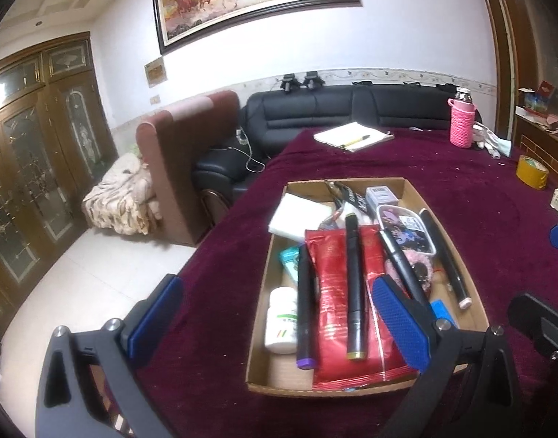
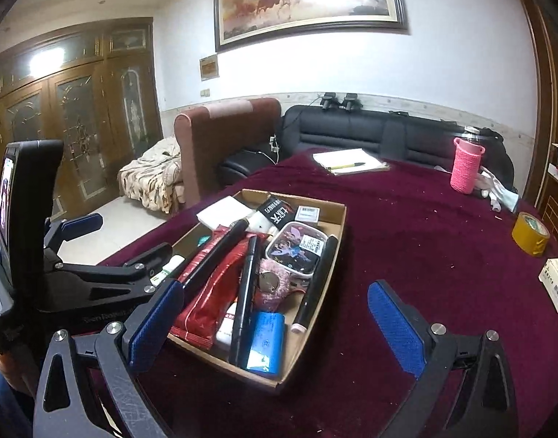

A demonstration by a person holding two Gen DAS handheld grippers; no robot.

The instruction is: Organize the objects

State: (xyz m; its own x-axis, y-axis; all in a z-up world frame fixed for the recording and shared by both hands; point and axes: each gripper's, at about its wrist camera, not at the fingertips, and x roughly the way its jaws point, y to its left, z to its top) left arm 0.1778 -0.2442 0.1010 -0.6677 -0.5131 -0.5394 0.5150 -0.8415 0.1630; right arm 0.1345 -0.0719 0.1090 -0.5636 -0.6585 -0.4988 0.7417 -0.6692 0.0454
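Because the cardboard tray [image 1: 417, 197] on the maroon cloth [image 1: 480, 197] is already crowded with pens and a red packet [image 1: 333, 292], both claws hang near it empty. The left gripper [image 1: 279, 325] is spread wide over its near end, and the right gripper [image 2: 275, 323] is spread beside it, probably to choose a piece

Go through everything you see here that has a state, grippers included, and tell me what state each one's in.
Left gripper: open, holding nothing.
Right gripper: open, holding nothing.
Shallow brown cardboard tray: open-topped, crammed with items.
Long black marker with gold end: capped, lying on the red foil packet.
White pill bottle: lying on its side in the tray.
Pink knitted-sleeve bottle: upright, cap on.
Yellow tape roll: lying flat on the maroon tablecloth.
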